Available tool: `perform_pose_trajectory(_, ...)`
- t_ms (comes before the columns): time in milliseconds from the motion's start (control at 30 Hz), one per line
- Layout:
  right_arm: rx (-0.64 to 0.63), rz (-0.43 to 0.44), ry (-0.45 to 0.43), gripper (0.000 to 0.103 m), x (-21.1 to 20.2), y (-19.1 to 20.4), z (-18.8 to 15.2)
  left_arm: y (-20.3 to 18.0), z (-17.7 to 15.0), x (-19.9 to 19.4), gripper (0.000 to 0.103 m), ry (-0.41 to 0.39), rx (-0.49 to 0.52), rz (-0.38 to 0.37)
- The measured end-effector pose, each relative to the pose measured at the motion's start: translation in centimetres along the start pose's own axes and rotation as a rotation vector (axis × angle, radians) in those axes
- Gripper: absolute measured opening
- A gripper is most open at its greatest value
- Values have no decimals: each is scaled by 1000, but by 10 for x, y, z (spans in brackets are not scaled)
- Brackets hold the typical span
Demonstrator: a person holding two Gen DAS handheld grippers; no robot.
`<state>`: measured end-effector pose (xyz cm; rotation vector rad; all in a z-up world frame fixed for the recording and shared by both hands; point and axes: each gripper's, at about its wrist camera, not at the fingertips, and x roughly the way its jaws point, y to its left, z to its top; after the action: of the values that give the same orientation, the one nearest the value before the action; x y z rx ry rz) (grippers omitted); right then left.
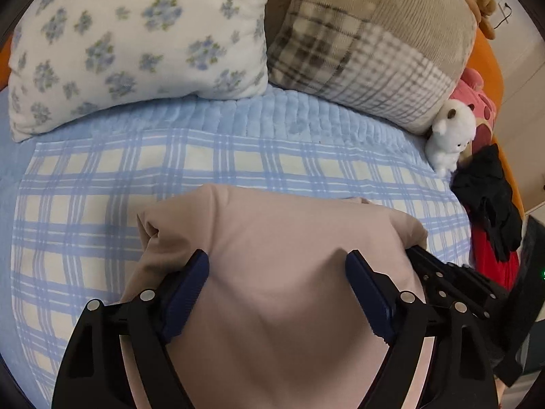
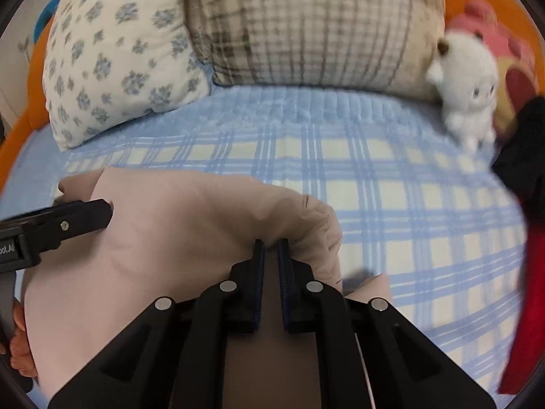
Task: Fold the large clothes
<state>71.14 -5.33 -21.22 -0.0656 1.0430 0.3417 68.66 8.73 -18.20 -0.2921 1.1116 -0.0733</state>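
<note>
Bed: blue plaid blanket (image 1: 85, 204) over a lighter blue quilt, orange edge behind.
Garment: pale pink garment (image 1: 272, 272) bunched on the blanket's near side.
Left hand-held gripper (image 1: 277, 272): jaws wide apart, pressed onto the garment.
Right hand-held gripper (image 2: 270, 255): jaws nearly together, pinching a garment fold.
Beyond the garment: floral pillow (image 1: 136, 44), checked pillow (image 1: 368, 51), white plush (image 1: 449, 136), black cloth (image 1: 490, 204).

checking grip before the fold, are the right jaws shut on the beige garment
Shut: the right gripper pinches a bunched fold of the beige garment, jaws nearly together.
</note>
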Motion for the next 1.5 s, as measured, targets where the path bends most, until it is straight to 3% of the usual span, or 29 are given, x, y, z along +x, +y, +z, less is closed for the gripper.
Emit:
perform_pose_trajectory(33, -9, -6, -19, 12, -7, -1, -1, -2, -4, -10, 83, -28, 11, 1)
perform_pose_trajectory(167, -11, 147, -166, 14, -72, -7, -8, -8, -28, -73, 84, -216, 77, 56)
perform_pose_trajectory(233, -9, 208, -191, 16, -103, -10, -18, -5, -44, -90, 84, -211, 84, 33)
perform_pose_trajectory(333, -61, 195, -202, 20, -130, -12, -46, -8, -83, -102, 84, -208, 140, 11)
perform_pose_trajectory(433, -87, 172, -174, 18, -120, -13, -62, -13, -108, -84, 84, -154, 184, 42)
perform_pose_trajectory(533, -67, 78, -123, 19, -85, -22, -77, 0, -120, -57, 85, -119, 135, 41)
perform_pose_trajectory(633, -43, -3, -105, 45, -61, -32, -88, -5, -124, -48, 86, -128, 157, 82)
perform_pose_trajectory(767, -49, 28, -125, 46, -87, -41, -89, -4, -129, -81, 85, -109, 138, 59)
perform_pose_trajectory(833, 0, 107, -138, 60, -116, -56, -96, 6, -136, -109, 93, -115, 98, 20)
perform_pose_trajectory(867, 53, 166, -141, 80, -130, -68, -103, 17, -141, -122, 93, -119, 56, 1)
perform_pose_trajectory(900, 99, 212, -138, 92, -139, -77, -109, 30, -148, -131, 95, -104, -1, -23)
perform_pose_trajectory(933, 159, 279, -127, 93, -148, -89, -118, 40, -154, -135, 95, -81, -52, -57)
perform_pose_trajectory(1000, 342, 541, -25, 92, -152, -117, -145, 67, -175, -130, 96, 12, -204, -161)
perform_pose_trajectory(1100, 549, 695, 74, 93, -136, -141, -180, 92, -202, -112, 96, 80, -337, -230)
perform_pose_trajectory(1200, 670, 730, 125, 93, -112, -153, -204, 112, -221, -92, 96, 63, -507, -375)
perform_pose_trajectory(1267, 747, 779, 151, 93, -93, -156, -215, 117, -225, -78, 96, 67, -569, -432)
perform_pose_trajectory(1400, 804, 799, 170, 93, -63, -155, -213, 114, -215, -58, 100, 30, -572, -430)
perform_pose_trajectory(1500, 752, 790, 163, 95, -56, -143, -195, 111, -196, -50, 100, 10, -553, -422)
